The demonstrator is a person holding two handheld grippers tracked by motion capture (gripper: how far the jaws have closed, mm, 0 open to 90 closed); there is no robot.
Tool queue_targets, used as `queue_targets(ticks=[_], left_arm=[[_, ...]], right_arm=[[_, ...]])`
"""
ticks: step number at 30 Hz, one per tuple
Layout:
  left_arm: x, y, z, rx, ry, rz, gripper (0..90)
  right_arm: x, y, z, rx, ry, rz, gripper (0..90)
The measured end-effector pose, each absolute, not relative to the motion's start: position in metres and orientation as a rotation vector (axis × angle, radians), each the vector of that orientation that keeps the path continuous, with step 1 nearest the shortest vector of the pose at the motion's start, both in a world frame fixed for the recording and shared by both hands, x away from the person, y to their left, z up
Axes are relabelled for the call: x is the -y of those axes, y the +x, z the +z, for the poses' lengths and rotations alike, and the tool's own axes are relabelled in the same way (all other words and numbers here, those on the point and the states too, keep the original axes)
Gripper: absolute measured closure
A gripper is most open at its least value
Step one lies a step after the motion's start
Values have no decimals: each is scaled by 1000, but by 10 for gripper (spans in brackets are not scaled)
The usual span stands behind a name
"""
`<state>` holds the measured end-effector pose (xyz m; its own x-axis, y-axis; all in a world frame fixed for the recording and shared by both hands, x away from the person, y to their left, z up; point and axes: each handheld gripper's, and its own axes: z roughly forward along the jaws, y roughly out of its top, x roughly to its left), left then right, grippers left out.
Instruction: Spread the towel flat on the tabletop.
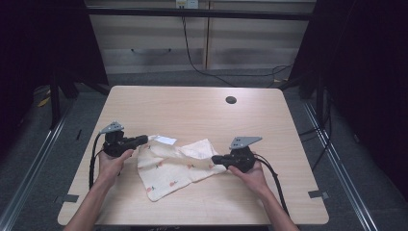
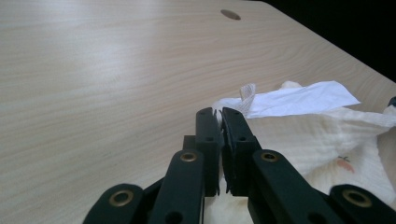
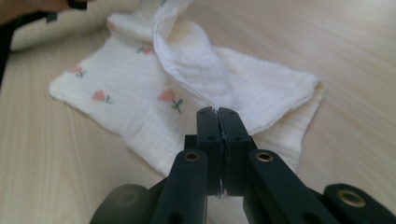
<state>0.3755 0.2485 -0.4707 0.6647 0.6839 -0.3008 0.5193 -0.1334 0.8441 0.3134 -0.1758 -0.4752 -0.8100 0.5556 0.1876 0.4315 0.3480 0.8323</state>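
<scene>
A cream cloth (image 1: 168,168) printed with small red flowers lies rumpled on the wooden table (image 1: 192,106), with a white label (image 2: 299,99) near its far left corner. My left gripper (image 1: 144,139) is at that corner, and its jaws are shut on the cloth's edge (image 2: 220,112). My right gripper (image 1: 215,159) is at the cloth's right side, jaws shut on a raised fold of the cloth (image 3: 217,110). In the right gripper view the fold (image 3: 187,51) runs away from the jaws toward the other hand.
A round cable hole (image 1: 231,100) sits in the table's far right part. Cables trail from both grippers toward the near edge. Dark frame posts stand at the table's left and right, and cabinets stand behind.
</scene>
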Motion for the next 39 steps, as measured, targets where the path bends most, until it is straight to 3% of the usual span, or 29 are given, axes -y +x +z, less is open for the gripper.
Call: queue_targets(ticks=[14,39], left_arm=[[-242,358,-423,-816,1706,239,869],[-228,326,-337,-572,1606,284,874]], right_arm=[[199,315,-404,-2296,925,1498,892],[236,291,-329,-2151,907,1540,892]])
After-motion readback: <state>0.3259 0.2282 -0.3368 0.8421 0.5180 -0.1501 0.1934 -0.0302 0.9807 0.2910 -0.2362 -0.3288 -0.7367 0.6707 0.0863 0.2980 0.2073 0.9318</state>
